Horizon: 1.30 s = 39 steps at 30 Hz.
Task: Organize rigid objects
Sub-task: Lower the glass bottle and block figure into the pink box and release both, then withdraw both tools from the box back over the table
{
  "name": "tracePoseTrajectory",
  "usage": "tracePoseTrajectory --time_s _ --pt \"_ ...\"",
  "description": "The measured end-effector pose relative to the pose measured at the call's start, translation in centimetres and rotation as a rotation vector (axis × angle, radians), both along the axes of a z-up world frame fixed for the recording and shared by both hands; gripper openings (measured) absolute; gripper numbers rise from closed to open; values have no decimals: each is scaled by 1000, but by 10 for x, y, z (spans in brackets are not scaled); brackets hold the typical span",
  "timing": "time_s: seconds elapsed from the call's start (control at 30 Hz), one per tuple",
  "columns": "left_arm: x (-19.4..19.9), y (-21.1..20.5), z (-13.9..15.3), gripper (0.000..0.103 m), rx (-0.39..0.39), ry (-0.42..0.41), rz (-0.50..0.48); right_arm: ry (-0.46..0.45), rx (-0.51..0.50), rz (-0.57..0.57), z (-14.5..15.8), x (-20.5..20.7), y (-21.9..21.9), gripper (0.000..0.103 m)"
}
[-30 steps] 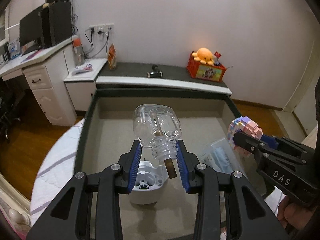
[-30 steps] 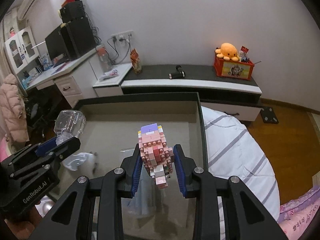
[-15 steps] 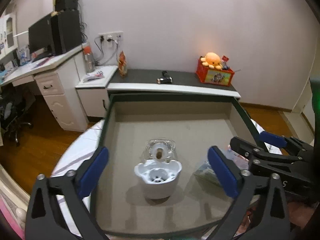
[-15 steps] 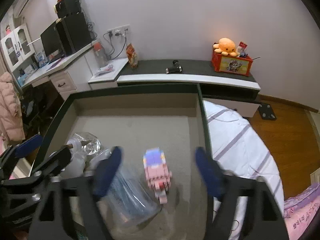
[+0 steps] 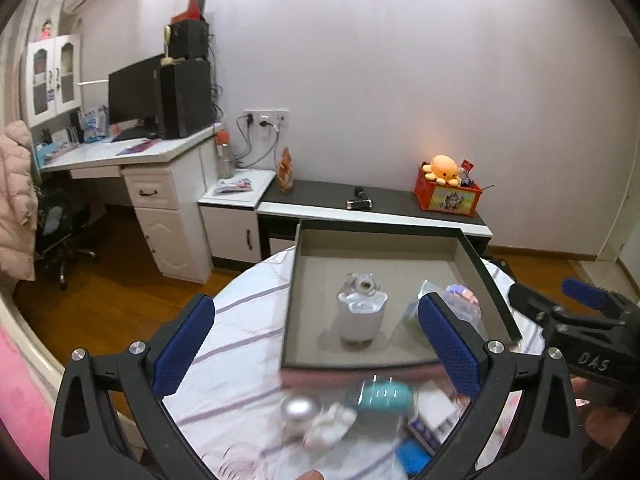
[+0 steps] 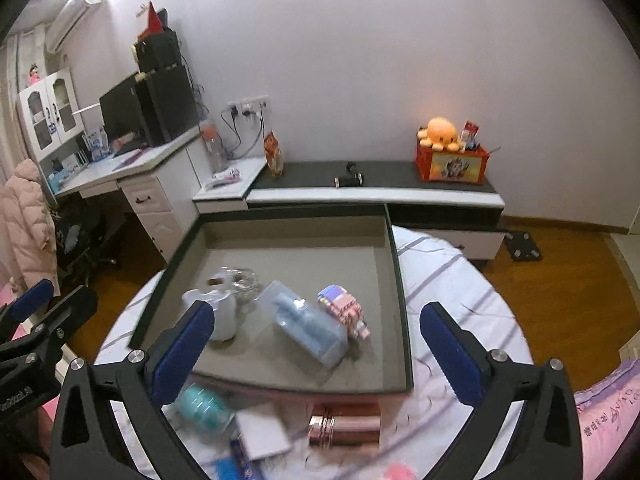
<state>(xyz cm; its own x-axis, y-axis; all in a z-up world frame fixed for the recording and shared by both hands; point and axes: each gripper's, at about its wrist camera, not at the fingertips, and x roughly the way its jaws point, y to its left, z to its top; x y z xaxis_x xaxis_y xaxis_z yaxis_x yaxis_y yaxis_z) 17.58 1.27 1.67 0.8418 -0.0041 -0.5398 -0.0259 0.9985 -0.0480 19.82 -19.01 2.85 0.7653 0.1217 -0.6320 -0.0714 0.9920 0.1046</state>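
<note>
Both grippers are empty, and I judge the next pick comes from the loose pile on the striped round tablecloth (image 6: 460,280), on the near side of the shallow dark-rimmed grey tray (image 6: 396,264). My left gripper (image 5: 320,344) has its blue pads spread wide with nothing between them; my right gripper (image 6: 316,344) is spread just as wide and is equally bare.

The relation I am watching is the rose-gold metal cylinder (image 6: 346,426). In the right wrist view it lies at about 6 o'clock from the midpoint of the right gripper, just outside the tray's near rim, and looks to be the nearest loose thing to that hand. Its long axis runs from 9 to 3 o'clock, across the line of the fingers, with the ribbed collar end pointing toward 9 o'clock. I read that as a span the pads cannot close across without turning the wrist first.

The teal ribbed cylinder (image 5: 386,396) sits at 5 o'clock from the left gripper's midpoint. It is blurred there, but its long axis also looks roughly 9 to 3. My left hand seems the nearer one for it.

Inside the tray, the pink and lilac brick figure (image 6: 346,312) lies on its side, its long axis from 10 to 4 o'clock, just beside the clear plastic box (image 6: 308,324). The clear glass bottle (image 5: 362,284) rests behind the white plastic cup (image 5: 360,320).
</note>
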Motion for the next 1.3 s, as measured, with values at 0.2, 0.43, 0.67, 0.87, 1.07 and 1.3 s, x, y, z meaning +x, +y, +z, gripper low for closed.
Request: tracePoseTrajectory --time_s 0.2,0.43,0.67,0.87,1.07,1.3 --pt "-49 5 12 103 6 -21 16 -75 -1 -25 28 -54 3 103" --pt "-96 0 21 103 12 -35 21 -147 2 -33 48 -127 3 103" --pt "-135 -4 16 103 2 -20 24 -160 3 -33 42 -177 6 103" --pt "-153 -8 9 103 -4 -4 14 -141 0 -27 34 -195 2 103" --pt "-161 -10 10 103 5 -8 11 -138 -7 -19 34 -202 4 103" --pt "-164 -7 9 103 -4 -3 23 -142 3 -17 35 -203 4 103"
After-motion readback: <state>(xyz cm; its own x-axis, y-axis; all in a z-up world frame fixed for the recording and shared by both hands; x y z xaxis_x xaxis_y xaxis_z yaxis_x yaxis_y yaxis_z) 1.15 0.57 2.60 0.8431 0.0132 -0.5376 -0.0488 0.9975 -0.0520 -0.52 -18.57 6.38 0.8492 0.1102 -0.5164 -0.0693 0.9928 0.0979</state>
